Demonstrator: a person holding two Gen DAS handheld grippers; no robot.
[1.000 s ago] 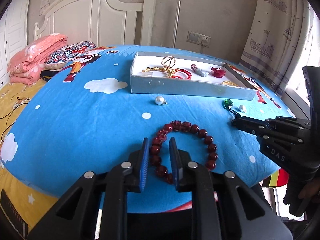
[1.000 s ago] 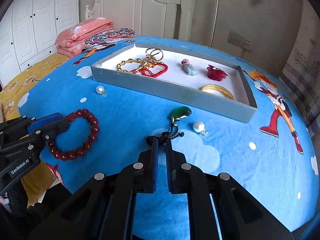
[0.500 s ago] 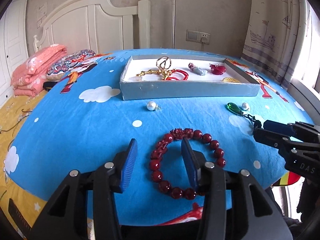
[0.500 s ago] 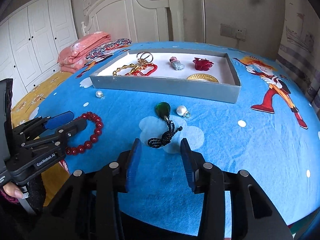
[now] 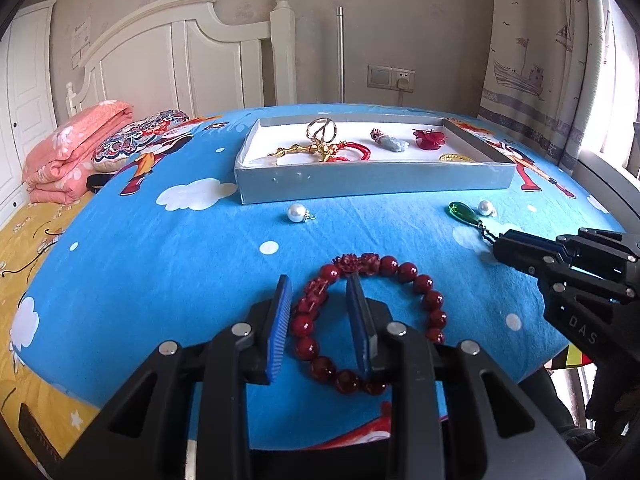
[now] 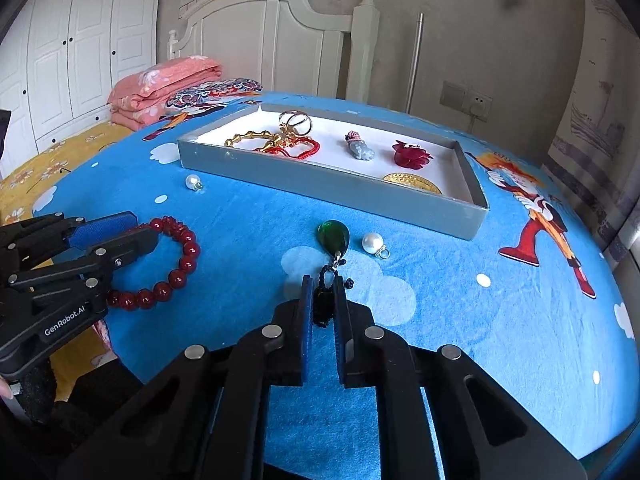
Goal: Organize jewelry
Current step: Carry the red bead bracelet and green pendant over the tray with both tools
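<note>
A red bead bracelet [image 5: 400,272] lies on the blue bedsheet near the front edge. My left gripper [image 5: 320,292] is open, its fingers straddling the bracelet's left side; it also shows in the right wrist view [image 6: 120,228]. A green teardrop pendant [image 6: 333,236] with a black cord [image 6: 323,304] lies mid-bed. My right gripper [image 6: 321,292] is partly open, its jaws on either side of the cord. A grey tray [image 6: 320,184] behind holds gold and red jewelry. One loose pearl [image 6: 193,181] lies left, another pearl [image 6: 372,243] beside the pendant.
A white headboard [image 5: 180,60] stands behind the bed. Folded pink bedding [image 5: 72,148] and a patterned pillow [image 5: 136,140] lie at the far left. A curtain [image 5: 560,60] hangs at the right. The bed's front edge drops off just below both grippers.
Both grippers opened and then narrowed. The left now straddles the bracelet's left side; the right has moved forward around the pendant's black cord.
</note>
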